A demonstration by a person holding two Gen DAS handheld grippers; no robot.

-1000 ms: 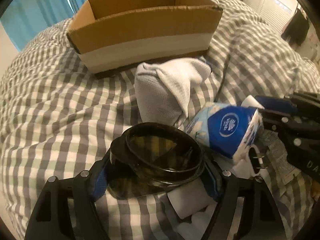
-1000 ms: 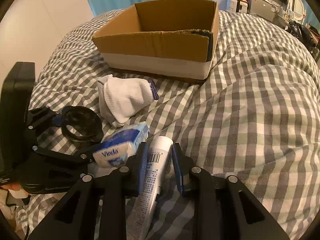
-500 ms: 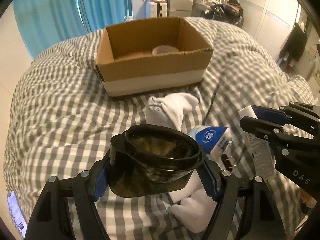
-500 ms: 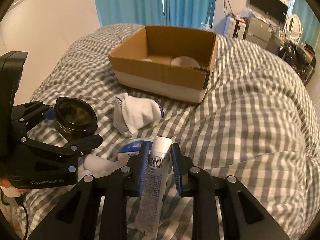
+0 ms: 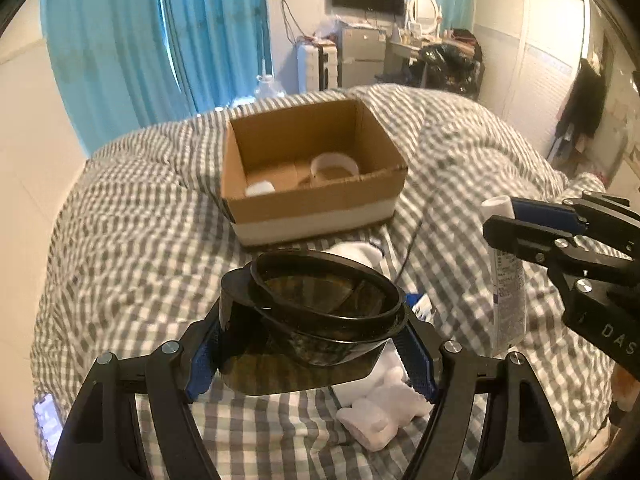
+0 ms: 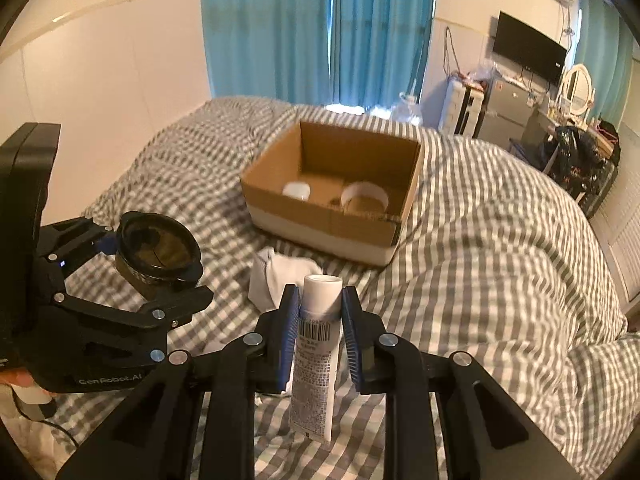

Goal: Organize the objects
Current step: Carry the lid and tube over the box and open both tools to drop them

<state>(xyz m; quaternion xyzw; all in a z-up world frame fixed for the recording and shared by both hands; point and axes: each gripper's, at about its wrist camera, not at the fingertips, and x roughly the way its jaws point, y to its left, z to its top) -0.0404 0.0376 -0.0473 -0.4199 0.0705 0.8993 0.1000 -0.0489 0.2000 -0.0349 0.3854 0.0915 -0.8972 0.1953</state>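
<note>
My left gripper [image 5: 312, 344] is shut on a dark translucent round container [image 5: 316, 312] and holds it above the bed; it also shows in the right wrist view [image 6: 158, 252]. My right gripper [image 6: 320, 320] is shut on a white tube [image 6: 316, 356] with a barcode, cap end forward; the tube also shows in the left wrist view [image 5: 506, 276]. An open cardboard box [image 5: 316, 204] sits ahead on the checked duvet, also in the right wrist view [image 6: 332, 216]. It holds a white tape roll [image 6: 364, 198] and a small white lid [image 6: 297, 191].
White socks [image 6: 280, 276] lie on the duvet between the grippers and the box. More white socks [image 5: 380, 404] and a blue tissue pack [image 5: 420, 306] lie under the left gripper. A dark cable [image 5: 412, 240] runs beside the box. Wall at left, furniture beyond the bed.
Both grippers have risen off the bed with their objects, the container and the tube. The box now lies farther below and its inside shows.
</note>
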